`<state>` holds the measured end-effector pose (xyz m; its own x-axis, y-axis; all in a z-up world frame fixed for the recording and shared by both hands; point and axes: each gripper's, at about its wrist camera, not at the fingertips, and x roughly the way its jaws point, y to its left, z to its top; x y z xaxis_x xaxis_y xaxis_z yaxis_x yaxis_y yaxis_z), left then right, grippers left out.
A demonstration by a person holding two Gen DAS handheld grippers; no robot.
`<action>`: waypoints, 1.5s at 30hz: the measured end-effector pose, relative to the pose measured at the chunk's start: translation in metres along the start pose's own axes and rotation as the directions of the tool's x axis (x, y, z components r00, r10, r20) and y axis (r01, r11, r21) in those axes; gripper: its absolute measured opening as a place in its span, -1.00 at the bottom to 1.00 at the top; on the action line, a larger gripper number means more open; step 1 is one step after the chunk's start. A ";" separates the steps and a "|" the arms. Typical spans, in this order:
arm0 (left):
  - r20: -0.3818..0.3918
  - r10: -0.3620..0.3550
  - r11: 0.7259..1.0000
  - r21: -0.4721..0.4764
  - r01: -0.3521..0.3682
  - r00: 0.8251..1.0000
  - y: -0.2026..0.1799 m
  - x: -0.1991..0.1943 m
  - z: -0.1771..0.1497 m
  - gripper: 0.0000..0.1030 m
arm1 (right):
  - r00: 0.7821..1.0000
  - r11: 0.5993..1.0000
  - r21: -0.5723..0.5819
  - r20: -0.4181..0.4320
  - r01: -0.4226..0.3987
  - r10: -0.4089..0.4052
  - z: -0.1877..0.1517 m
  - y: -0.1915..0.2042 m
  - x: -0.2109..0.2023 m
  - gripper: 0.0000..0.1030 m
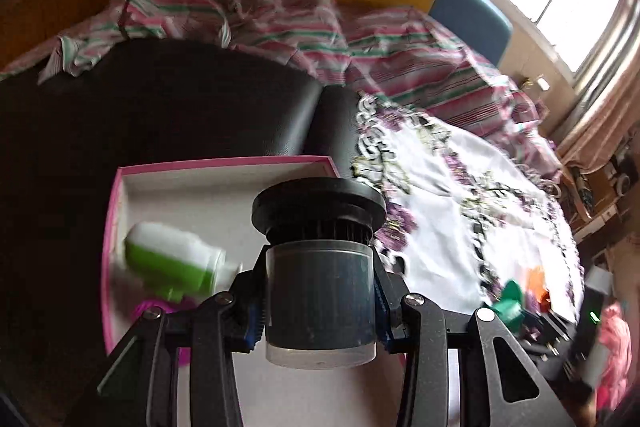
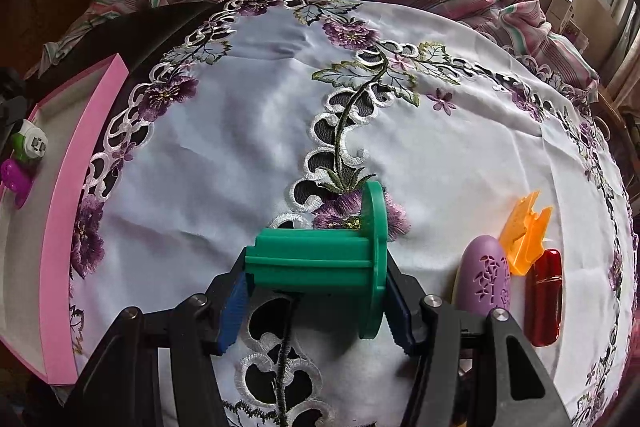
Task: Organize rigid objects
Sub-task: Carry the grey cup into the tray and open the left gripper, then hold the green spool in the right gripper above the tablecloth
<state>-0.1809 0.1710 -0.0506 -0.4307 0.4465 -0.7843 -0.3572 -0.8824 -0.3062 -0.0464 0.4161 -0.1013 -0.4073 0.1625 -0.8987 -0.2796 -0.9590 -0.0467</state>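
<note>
Left wrist view shows the left gripper clenched on a dark cylindrical container with a wide black cap, held over the pink-rimmed tray. Inside the tray, left of the container, lie a blurred green-and-white bottle and a magenta piece just below it. The tray sits on a black leather surface, beside the embroidered white cloth. Striped bedding is heaped beyond the tray.

From the right wrist view, the right gripper grasps a green plastic spool sideways, its flange toward the right finger, low over the cloth. Whether the spool touches the cloth cannot be told. Right of the spool lie a lilac perforated case, an orange clip and a red translucent capsule, close together. The tray is well to the spool's left.
</note>
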 end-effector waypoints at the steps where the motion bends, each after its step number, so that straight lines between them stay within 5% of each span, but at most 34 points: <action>1: -0.009 0.006 1.000 -0.005 -0.006 1.000 0.000 0.007 0.003 -0.17 | 1.000 1.000 -0.001 0.000 0.001 -0.001 0.000 0.001 0.000 0.15; 14: -0.051 0.059 0.998 0.019 -0.058 0.997 -0.002 0.044 -0.002 -0.03 | 1.000 1.000 -0.010 0.001 0.006 -0.006 0.001 0.003 0.000 0.15; 29: 0.115 0.152 0.968 0.185 -0.172 0.982 -0.025 -0.040 -0.047 -0.02 | 1.000 1.000 -0.002 0.006 0.007 -0.007 0.001 0.002 0.000 0.15; 45: 0.196 0.198 0.951 0.200 -0.237 0.960 -0.022 -0.107 -0.109 -0.02 | 1.000 1.000 -0.002 0.010 0.010 -0.010 -0.002 0.003 0.002 0.15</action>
<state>-0.0366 0.1264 -0.0191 -0.6470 0.2834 -0.7078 -0.4031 -0.9151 0.0020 -0.0464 0.4135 -0.1036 -0.4134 0.1741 -0.8938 -0.2820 -0.9578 -0.0561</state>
